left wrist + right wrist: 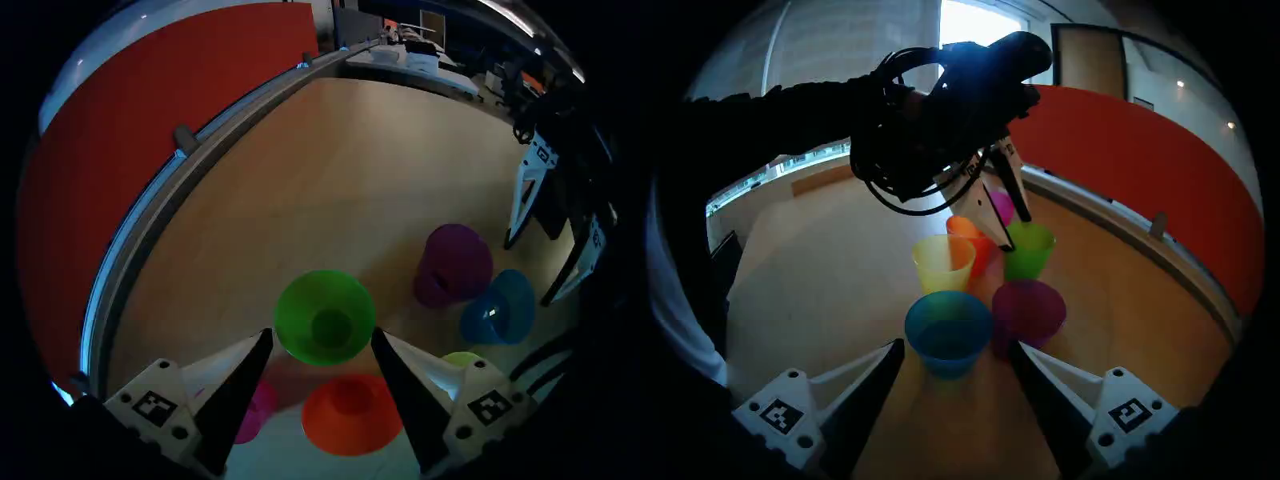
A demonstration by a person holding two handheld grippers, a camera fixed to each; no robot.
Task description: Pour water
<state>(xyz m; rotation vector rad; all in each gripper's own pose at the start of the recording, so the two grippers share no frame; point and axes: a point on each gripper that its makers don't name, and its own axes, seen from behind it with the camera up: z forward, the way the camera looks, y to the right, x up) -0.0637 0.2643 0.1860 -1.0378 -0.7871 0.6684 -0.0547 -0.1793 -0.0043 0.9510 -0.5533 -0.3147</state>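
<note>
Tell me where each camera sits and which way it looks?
Left gripper view: rides the left gripper, looking down at the green cup; its fingers show, right gripper beyond.
Right gripper view: rides the right gripper, facing the blue cup; its fingers and a dark sleeve show.
Both see the green cup, blue cup and purple cup.

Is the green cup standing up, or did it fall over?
Standing up. The green cup sits on its base on the table, and its open mouth faces up.

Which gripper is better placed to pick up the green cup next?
Left, probably: the left gripper has its open fingers either side of the green cup; the right gripper faces the blue cup.
</note>
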